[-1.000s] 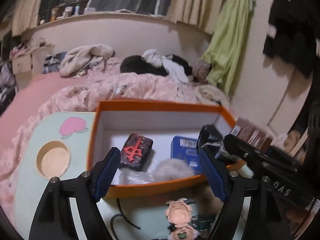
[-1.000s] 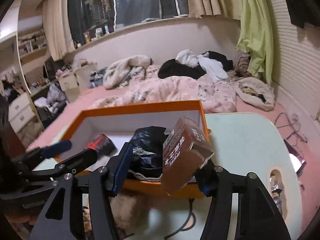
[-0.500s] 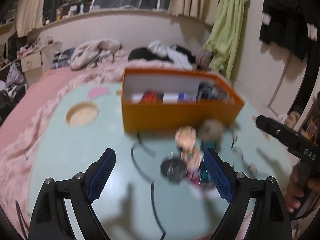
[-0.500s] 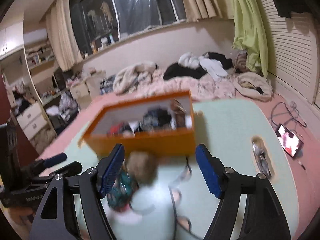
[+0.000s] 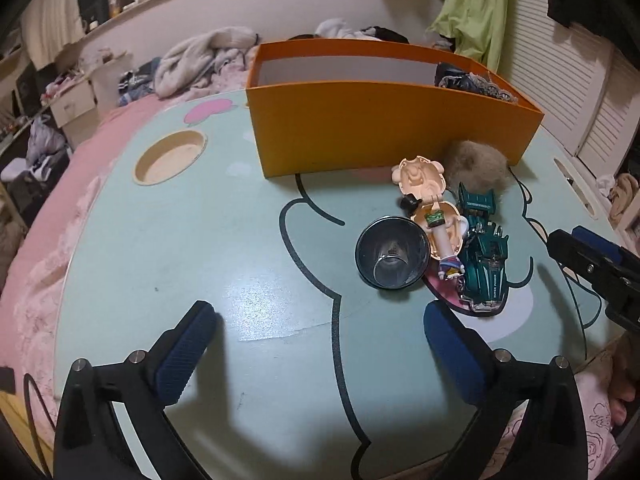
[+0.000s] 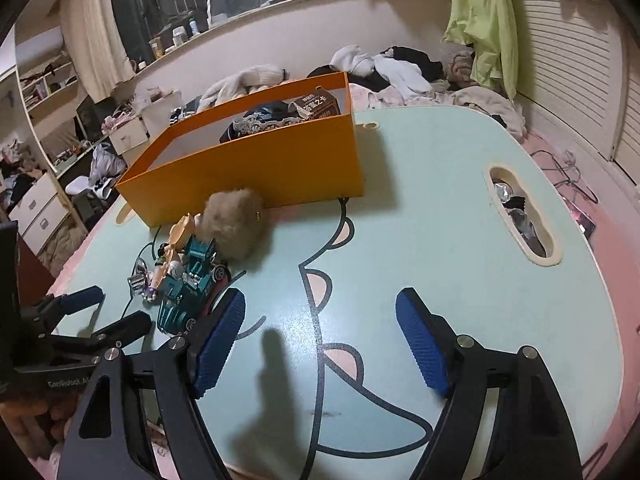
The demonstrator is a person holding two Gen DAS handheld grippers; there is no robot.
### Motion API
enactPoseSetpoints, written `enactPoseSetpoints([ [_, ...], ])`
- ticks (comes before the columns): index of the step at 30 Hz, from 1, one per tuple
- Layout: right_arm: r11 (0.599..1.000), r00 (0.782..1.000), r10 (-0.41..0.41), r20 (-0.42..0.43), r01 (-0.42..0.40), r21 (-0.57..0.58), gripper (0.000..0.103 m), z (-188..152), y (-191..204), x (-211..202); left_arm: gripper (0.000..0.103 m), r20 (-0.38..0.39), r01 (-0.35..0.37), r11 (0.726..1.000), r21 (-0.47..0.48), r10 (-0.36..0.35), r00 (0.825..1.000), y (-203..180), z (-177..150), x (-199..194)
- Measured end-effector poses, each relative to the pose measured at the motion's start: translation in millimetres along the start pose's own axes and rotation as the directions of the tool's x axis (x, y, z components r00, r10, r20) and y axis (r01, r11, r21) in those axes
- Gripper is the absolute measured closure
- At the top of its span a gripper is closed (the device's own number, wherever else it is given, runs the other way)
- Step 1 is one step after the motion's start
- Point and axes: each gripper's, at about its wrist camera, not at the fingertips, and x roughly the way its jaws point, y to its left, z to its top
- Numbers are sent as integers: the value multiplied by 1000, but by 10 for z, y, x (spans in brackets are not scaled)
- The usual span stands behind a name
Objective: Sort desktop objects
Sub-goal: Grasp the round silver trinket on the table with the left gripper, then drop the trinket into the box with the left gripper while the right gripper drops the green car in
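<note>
An orange box [image 5: 384,136] stands at the far side of the pale green table [image 5: 200,240]; it also shows in the right wrist view [image 6: 256,168], holding a brown carton [image 6: 318,106] and dark cloth. In front of it lie a tan fur ball [image 5: 476,160], a peach clamshell toy [image 5: 424,184], a dark cup [image 5: 392,252] and a green toy car [image 5: 486,260]. The car [image 6: 188,284] and fur ball [image 6: 234,224] show in the right wrist view too. My left gripper [image 5: 320,348] is open and empty, near the table's front. My right gripper [image 6: 320,340] is open and empty, right of the car.
The table has a round recess [image 5: 170,156] at the left and an oval slot [image 6: 520,212] with small items at the right. A bed with heaped clothes [image 6: 380,68] lies behind. A green cloth [image 6: 480,20] hangs by the louvred wall.
Both grippers have pulled back from over the box to the table's near side. The right gripper has let go of the brown carton, which now lies in the box.
</note>
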Motion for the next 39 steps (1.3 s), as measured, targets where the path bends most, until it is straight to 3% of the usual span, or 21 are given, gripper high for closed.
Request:
enactPoseSetpoints([
  [11, 1000, 1000, -1, 4, 1, -2, 23, -74, 17, -78, 0, 7, 6, 1000, 2, -6, 1000, 24, 5, -11],
  [16, 1000, 1000, -1, 4, 1, -1, 23, -90, 19, -86, 27, 36, 89, 996, 18, -89, 995, -62, 20, -112],
  [21, 1000, 1000, -1, 4, 1, -1, 22, -92, 20, -88, 44, 51, 139, 989, 41, -141, 989, -152, 183, -91],
  [23, 1000, 1000, -1, 4, 1, -1, 22, -92, 20, -88, 45, 53, 158, 986, 45, -161, 986, -186, 254, -54],
  [25, 1000, 1000, -2, 4, 2, -1, 22, -94, 19, -90, 60, 32, 188, 981, 43, -189, 981, -195, 248, 4],
  [27, 1000, 1000, -1, 5, 1, 0, 22, -94, 18, -91, 67, 43, 202, 979, 39, -203, 978, -186, 242, 11],
  [31, 1000, 1000, 3, 6, -3, -1, 22, -98, 29, -101, 67, 75, 201, 979, 17, -202, 977, -169, 129, -50],
  [35, 993, 994, 113, 4, -113, -21, 22, -40, 195, -152, 67, 125, 177, 984, -23, -173, 977, -91, 51, -151],
  [39, 980, 987, 160, -21, -162, -118, 22, 21, 570, -108, 67, 202, 151, 986, -73, -134, 970, 38, 17, -290],
])
